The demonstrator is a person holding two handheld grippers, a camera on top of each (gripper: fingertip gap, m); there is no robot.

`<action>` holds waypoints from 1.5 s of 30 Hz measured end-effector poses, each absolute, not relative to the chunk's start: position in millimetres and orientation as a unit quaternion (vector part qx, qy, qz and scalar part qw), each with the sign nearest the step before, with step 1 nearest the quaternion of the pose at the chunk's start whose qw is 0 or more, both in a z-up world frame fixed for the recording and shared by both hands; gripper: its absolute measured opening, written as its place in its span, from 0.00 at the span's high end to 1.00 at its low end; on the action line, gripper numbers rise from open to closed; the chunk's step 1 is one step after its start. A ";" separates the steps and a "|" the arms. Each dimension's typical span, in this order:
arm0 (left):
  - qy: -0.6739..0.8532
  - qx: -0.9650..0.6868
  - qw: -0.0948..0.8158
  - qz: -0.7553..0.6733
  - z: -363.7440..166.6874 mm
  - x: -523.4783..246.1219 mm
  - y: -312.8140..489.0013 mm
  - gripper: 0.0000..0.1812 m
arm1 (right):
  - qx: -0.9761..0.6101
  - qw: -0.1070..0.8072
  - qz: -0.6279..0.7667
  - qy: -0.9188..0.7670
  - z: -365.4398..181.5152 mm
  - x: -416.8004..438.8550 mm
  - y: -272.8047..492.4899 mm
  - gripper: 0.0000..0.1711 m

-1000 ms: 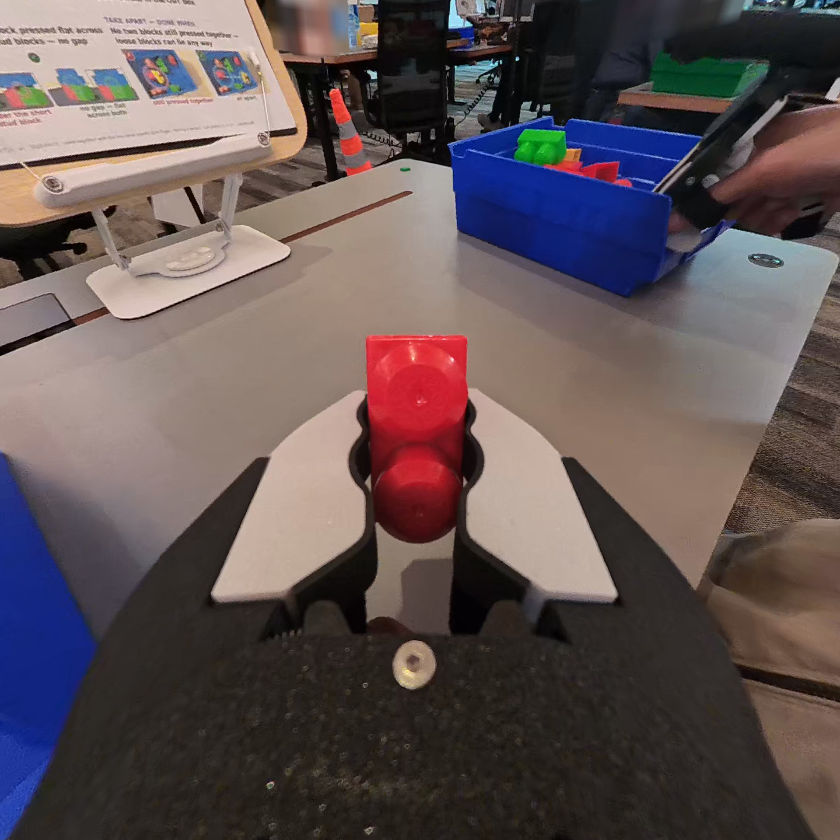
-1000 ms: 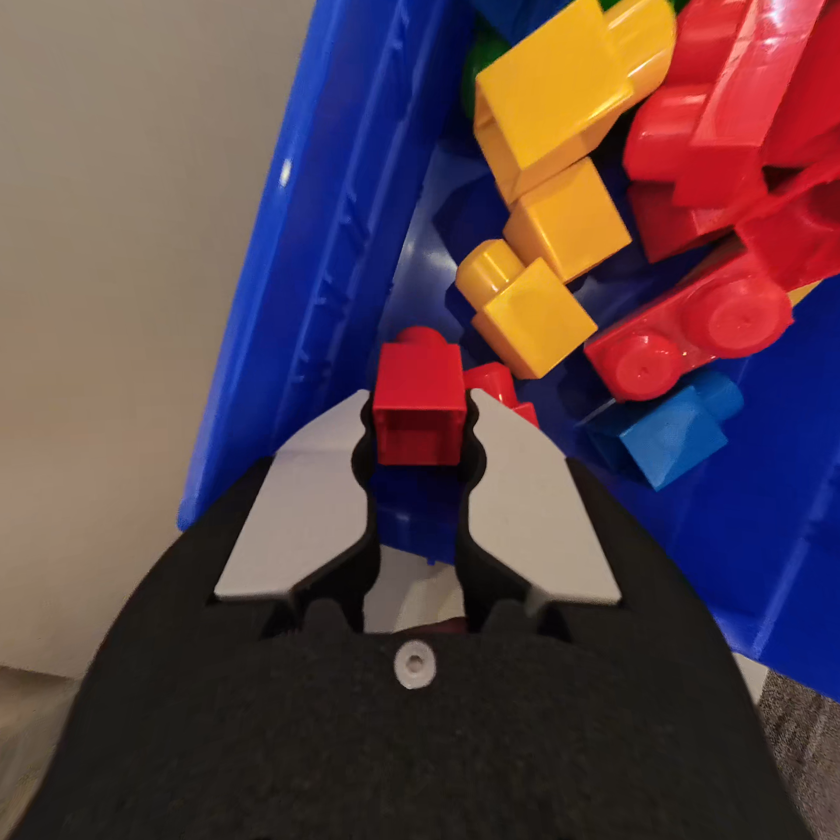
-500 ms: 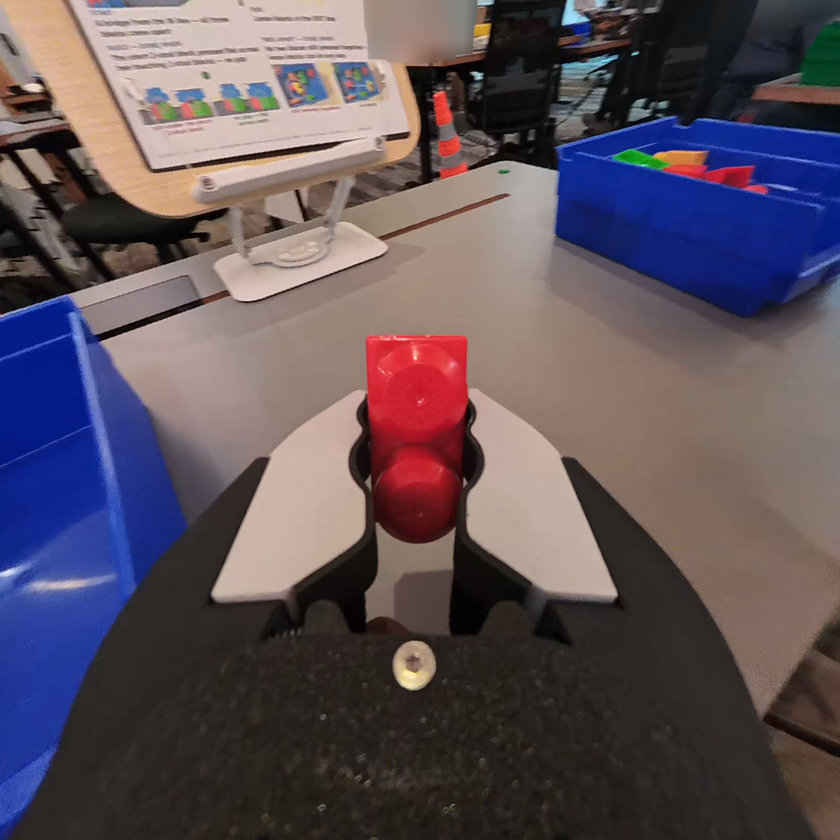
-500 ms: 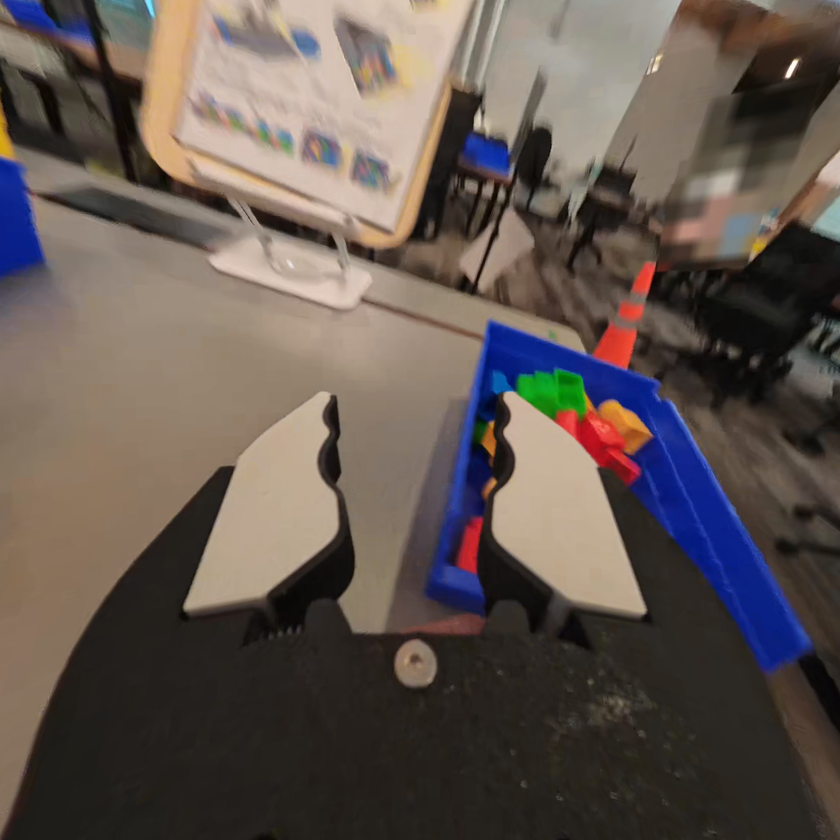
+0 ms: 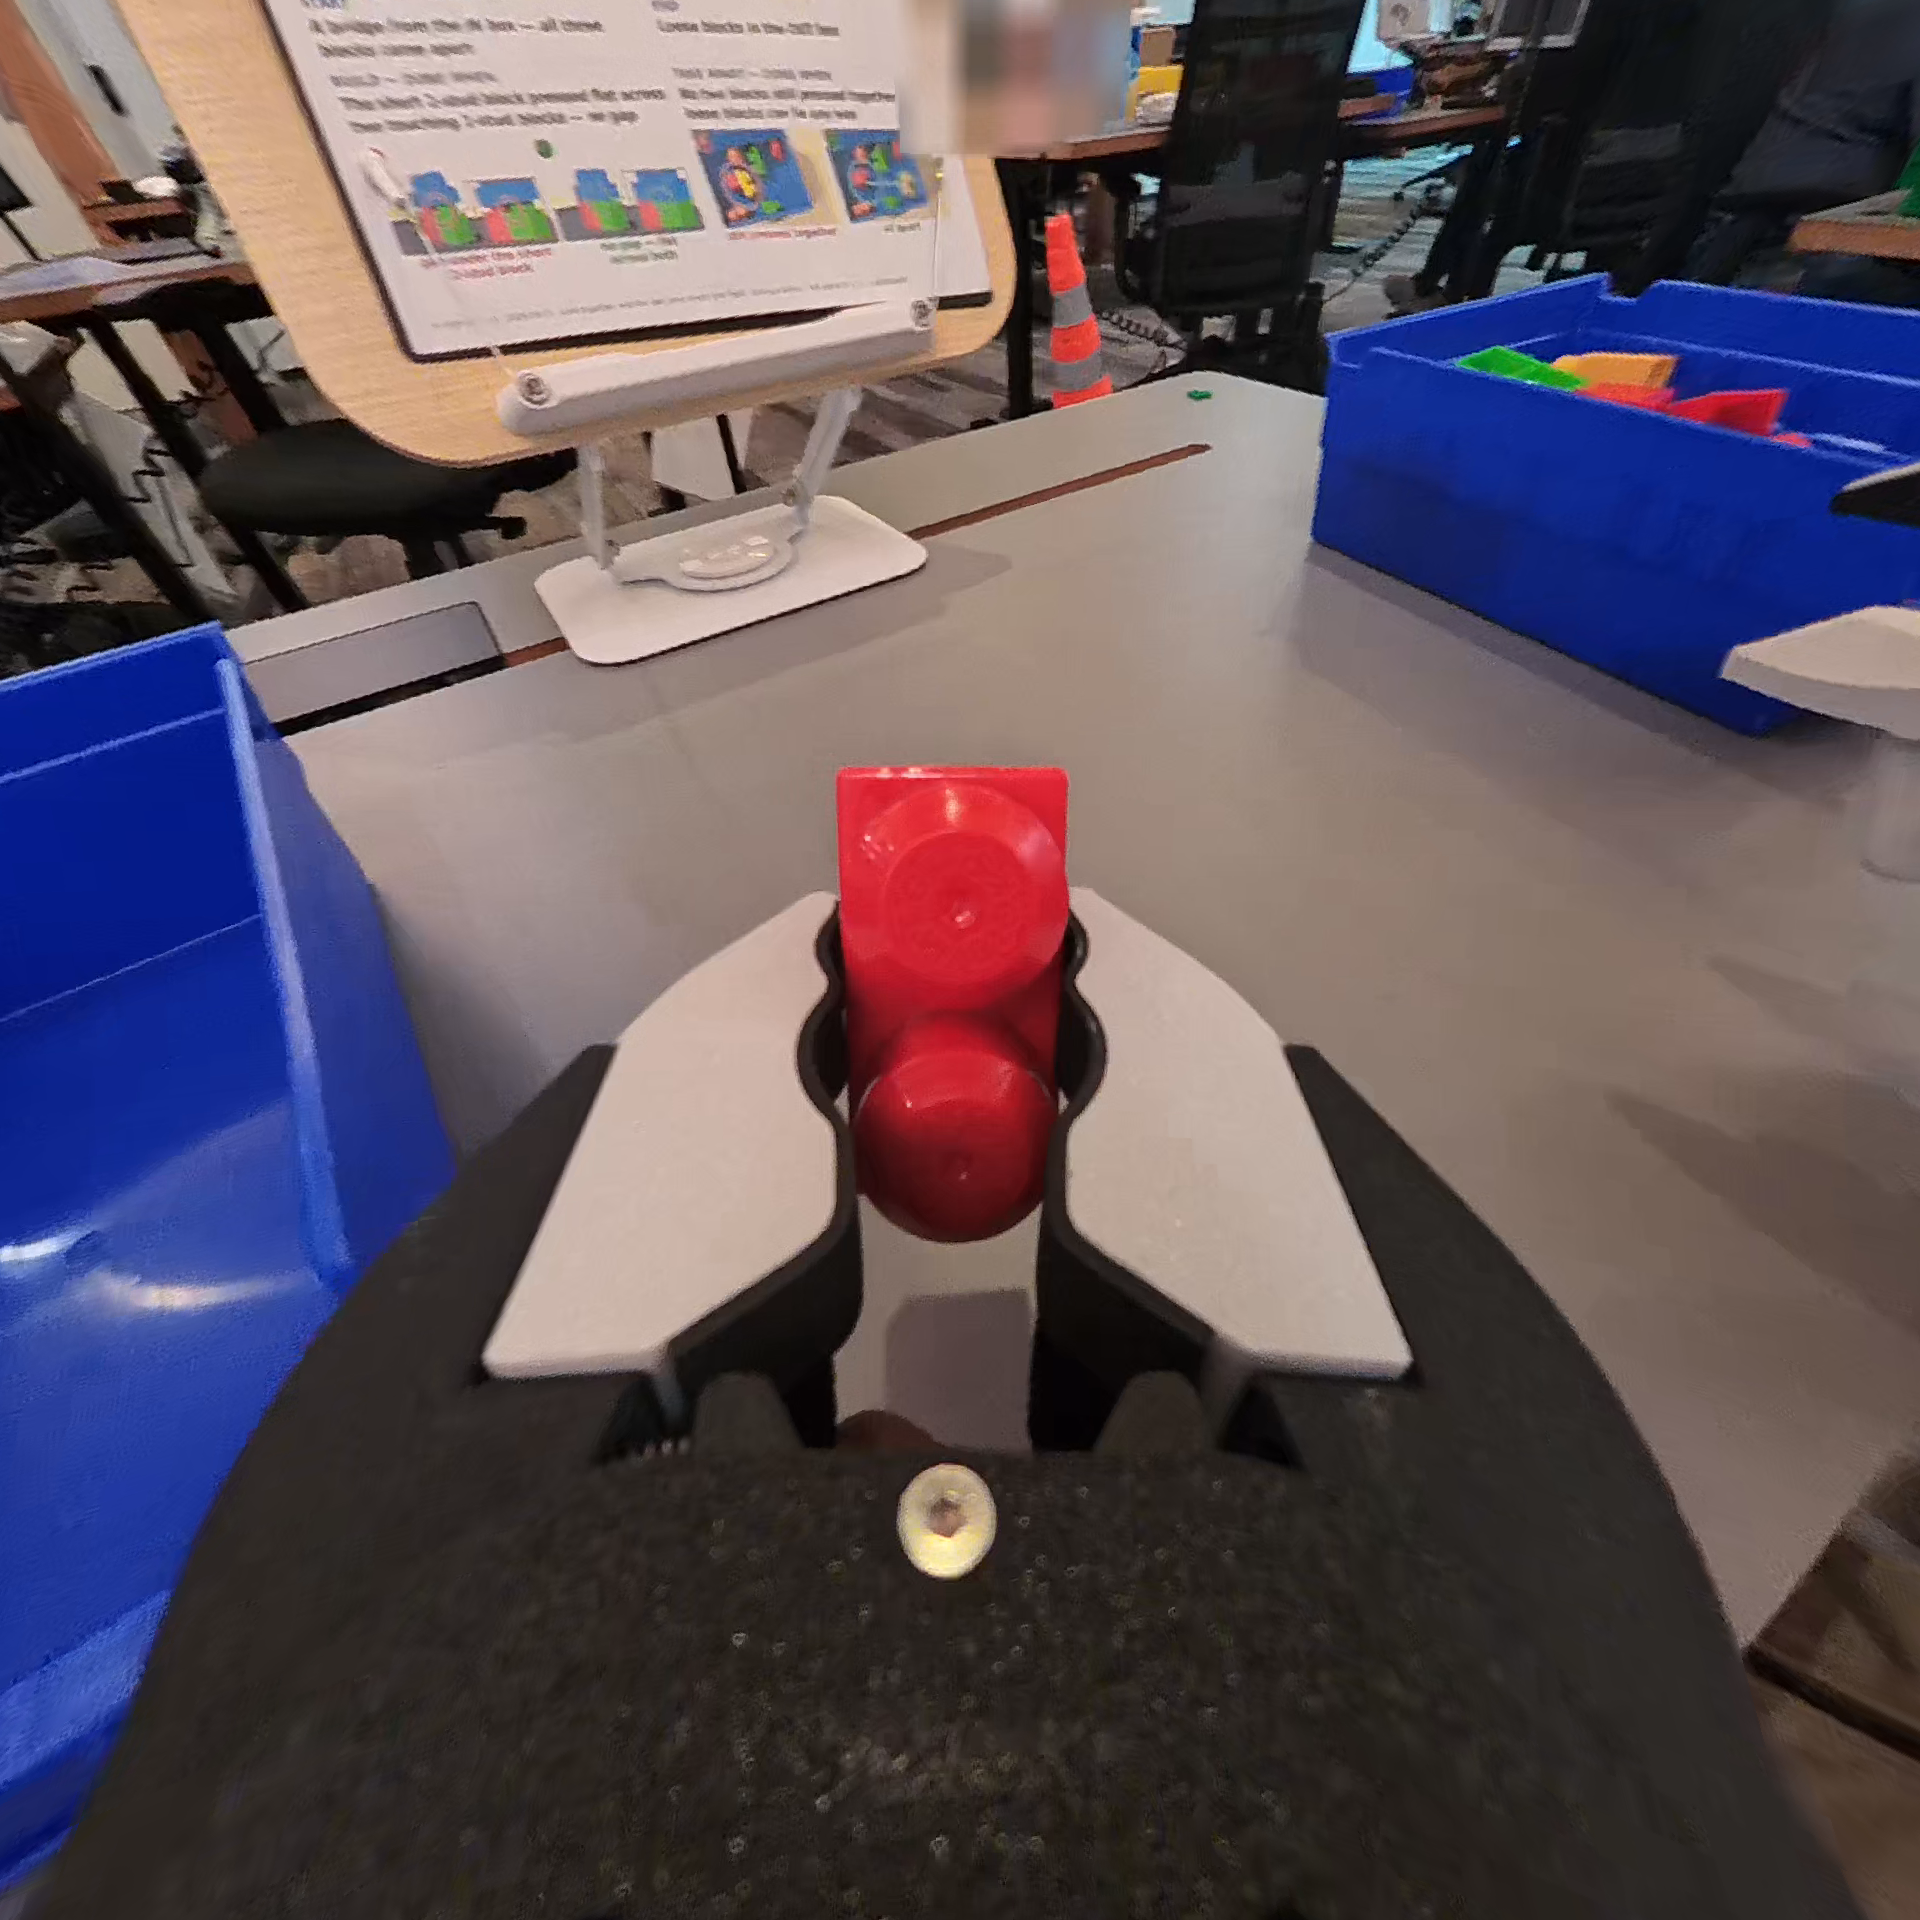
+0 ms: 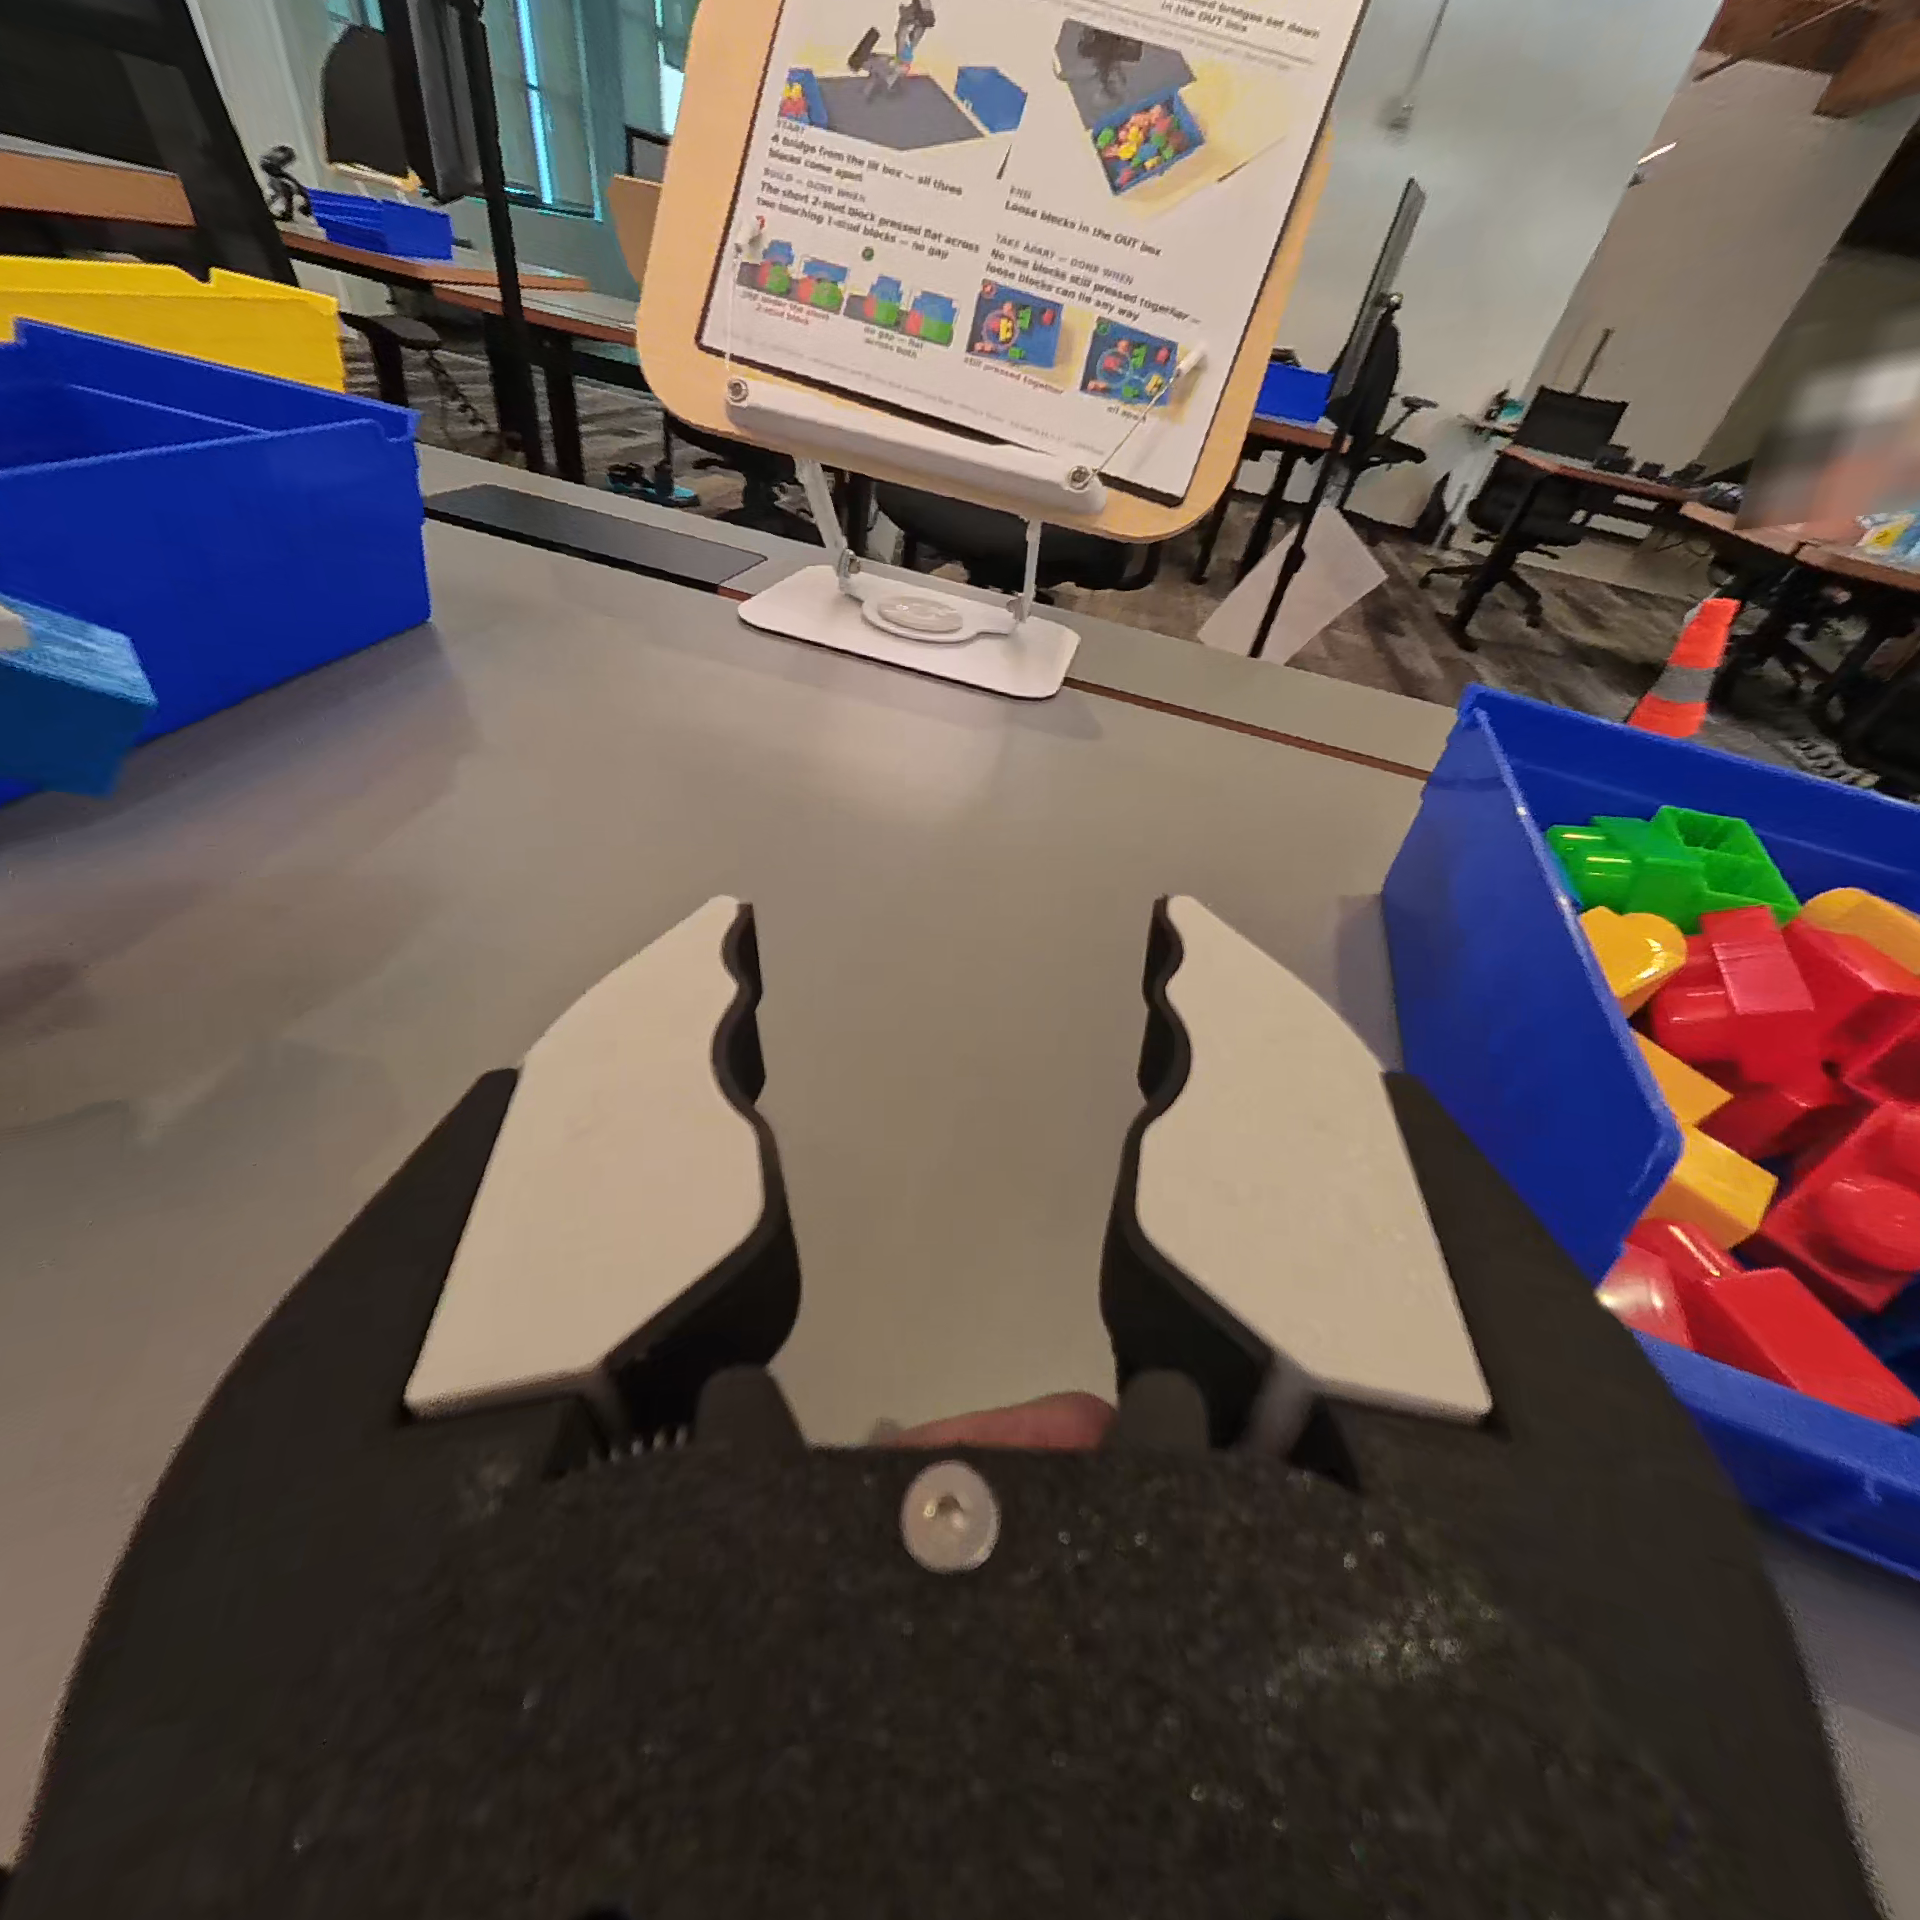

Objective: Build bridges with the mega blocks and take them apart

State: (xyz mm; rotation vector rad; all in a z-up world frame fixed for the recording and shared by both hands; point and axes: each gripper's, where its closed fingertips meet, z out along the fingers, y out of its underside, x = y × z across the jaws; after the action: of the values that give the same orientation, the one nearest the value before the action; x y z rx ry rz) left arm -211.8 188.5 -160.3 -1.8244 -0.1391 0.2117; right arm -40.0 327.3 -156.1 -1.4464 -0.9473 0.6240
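Left wrist view: left gripper [image 5: 951, 997] pinches a red two-stud block [image 5: 951, 997] above the grey bench [image 5: 1351, 935]. Right gripper [image 6: 951, 997] spread, empty, beside blue bin [image 6: 1507, 1039] of blocks.

Printed instruction sheet [image 6: 1023, 223] with headings, captions and small pictures, on wooden stand [image 6: 675, 312]

Held block [image 5: 951, 935]: red. Gripper fingers [image 6: 613, 1143]: grey faces, black bodies. Table [image 6: 727, 831]: grey. Right bin [image 6: 1507, 1039]: blue, containing red, yellow, green blocks [image 6: 1766, 1039]. Far cone [image 6: 1688, 670]: orange with grey band.
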 end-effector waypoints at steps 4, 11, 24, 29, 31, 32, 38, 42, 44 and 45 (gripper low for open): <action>0.018 -0.778 0.628 -0.011 -145.4 -181.7 196.5 0.80 | -0.564 0.542 0.374 -0.499 -152.7 -63.5 299.6 0.64; 0.170 -0.700 0.633 -0.284 -90.2 -121.1 204.7 0.80 | -0.396 0.340 0.538 -0.662 -141.8 -95.0 226.8 0.60; 0.295 -0.735 0.545 -0.275 -121.2 -82.2 228.8 0.80 | -0.345 0.273 0.434 -0.786 -163.5 -115.5 207.8 0.76; 0.301 -0.740 0.543 -0.258 -122.1 -89.0 220.9 0.80 | -0.356 0.273 0.398 -0.800 -179.2 -106.5 221.1 0.76; 0.281 -0.740 0.556 -0.254 -112.9 -104.8 215.1 0.80 | -0.377 0.274 0.389 -0.794 -186.9 -98.1 236.7 0.76; 0.274 -0.742 0.561 -0.245 -111.1 -112.7 211.5 0.80 | -0.390 0.280 0.387 -0.787 -188.9 -94.0 245.5 0.76; 0.190 -0.767 0.590 -0.163 -123.6 -143.5 200.9 0.80 | -0.475 0.366 0.375 -0.707 -176.3 -63.9 286.9 0.76; 0.067 -0.780 0.619 -0.061 -141.2 -172.5 202.0 0.80 | -0.556 0.453 0.356 -0.599 -162.8 -32.8 316.5 0.76; -0.004 -0.778 0.629 -0.006 -147.0 -189.8 198.5 0.80 | -0.599 0.492 0.341 -0.532 -160.8 -11.7 334.0 0.76; -0.023 -0.778 0.628 0.010 -151.3 -193.9 195.8 0.80 | -0.617 0.503 0.337 -0.503 -161.9 -0.6 340.7 0.76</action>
State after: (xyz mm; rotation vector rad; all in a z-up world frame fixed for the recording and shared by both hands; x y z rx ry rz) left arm -193.9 195.8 -151.3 -1.7836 -0.0536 0.0236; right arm -0.6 340.7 -161.9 -1.4911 -1.2140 0.8140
